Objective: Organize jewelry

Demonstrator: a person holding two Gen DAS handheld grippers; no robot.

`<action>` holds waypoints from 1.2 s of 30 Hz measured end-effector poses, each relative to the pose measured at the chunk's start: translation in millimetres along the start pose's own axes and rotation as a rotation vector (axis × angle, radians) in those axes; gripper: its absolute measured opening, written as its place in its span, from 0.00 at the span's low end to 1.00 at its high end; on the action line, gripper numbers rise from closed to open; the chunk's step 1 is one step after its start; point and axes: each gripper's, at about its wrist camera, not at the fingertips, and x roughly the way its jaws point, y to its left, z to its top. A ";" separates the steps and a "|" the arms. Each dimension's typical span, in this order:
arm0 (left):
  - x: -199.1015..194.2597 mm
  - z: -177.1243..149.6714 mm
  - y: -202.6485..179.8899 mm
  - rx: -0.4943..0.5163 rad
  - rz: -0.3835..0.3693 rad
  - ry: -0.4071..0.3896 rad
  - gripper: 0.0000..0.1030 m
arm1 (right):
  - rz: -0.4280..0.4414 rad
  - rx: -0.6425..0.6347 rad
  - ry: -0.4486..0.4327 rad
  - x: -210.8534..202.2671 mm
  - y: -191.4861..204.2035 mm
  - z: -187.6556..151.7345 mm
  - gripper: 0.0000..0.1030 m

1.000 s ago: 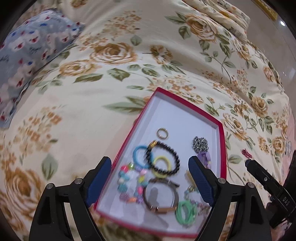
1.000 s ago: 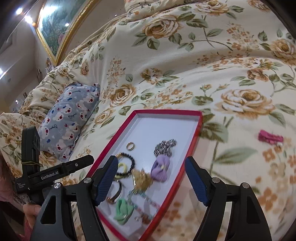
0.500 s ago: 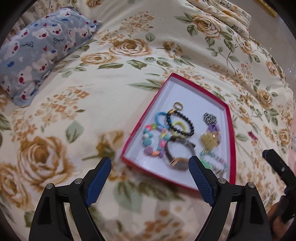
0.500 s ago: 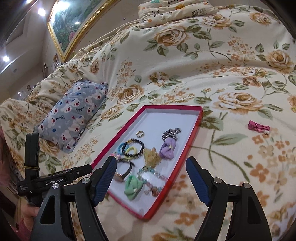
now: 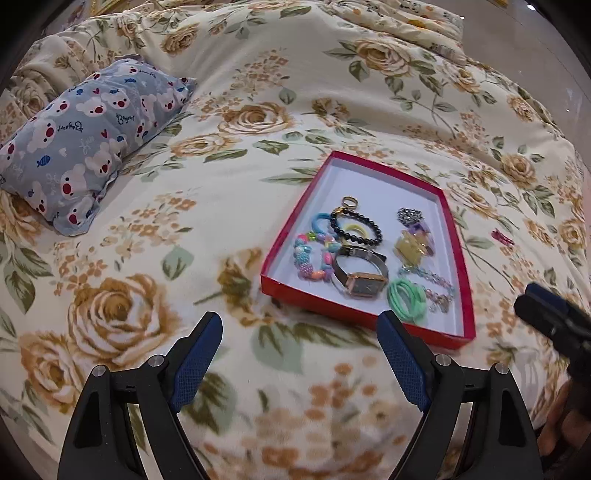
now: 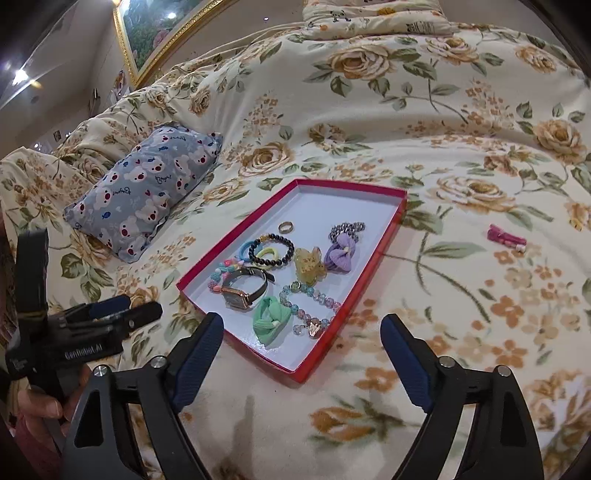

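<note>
A red tray (image 5: 460, 258) (image 6: 391, 225) with a white floor lies on the floral bedspread. Inside lie a watch (image 5: 360, 275) (image 6: 243, 290), a black bead bracelet (image 5: 356, 229) (image 6: 271, 251), a green scrunchie (image 5: 406, 299) (image 6: 271, 319), a lilac bow (image 6: 340, 254), a gold ring (image 5: 349, 202) (image 6: 285, 227) and several other pieces. A pink hair clip (image 6: 504, 236) (image 5: 502, 236) rests on the blanket right of the tray. My left gripper (image 5: 299, 354) is open and empty, short of the tray's near edge. My right gripper (image 6: 303, 354) is empty, its jaws opening, over the tray's near corner.
A blue-grey bear-print pillow (image 5: 85, 140) (image 6: 144, 188) lies to the left of the tray. A folded floral cover (image 6: 373, 14) sits at the far end of the bed. A gold-framed picture (image 6: 155, 29) hangs on the wall at the upper left.
Both grippers have drawn back from the tray, which now looks smaller and farther. The right gripper's jaws have spread a little wider. The jewelry has not moved.
</note>
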 end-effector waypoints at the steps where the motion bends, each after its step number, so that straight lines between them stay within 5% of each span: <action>1: -4.2 0.0 1.7 0.002 -0.001 -0.008 0.83 | -0.003 -0.006 -0.005 -4.7 1.2 3.7 0.88; 4: -19.4 10.5 6.5 0.001 -0.033 -0.059 0.85 | -0.009 -0.047 -0.030 -23.8 8.8 24.0 0.96; 6: -31.9 21.0 7.8 -0.001 -0.074 -0.103 1.00 | -0.010 -0.067 -0.049 -33.8 13.6 35.4 1.00; 9: -37.1 26.4 11.1 0.007 -0.097 -0.124 0.99 | -0.050 -0.102 -0.046 -39.6 22.2 43.8 1.00; 19: -17.4 -1.7 -3.8 0.065 0.135 -0.122 0.99 | -0.066 -0.050 -0.051 -15.2 10.9 5.1 1.00; 36: -14.0 -16.5 -14.2 0.090 0.111 -0.080 0.99 | -0.084 -0.055 0.000 0.8 9.3 -20.0 1.00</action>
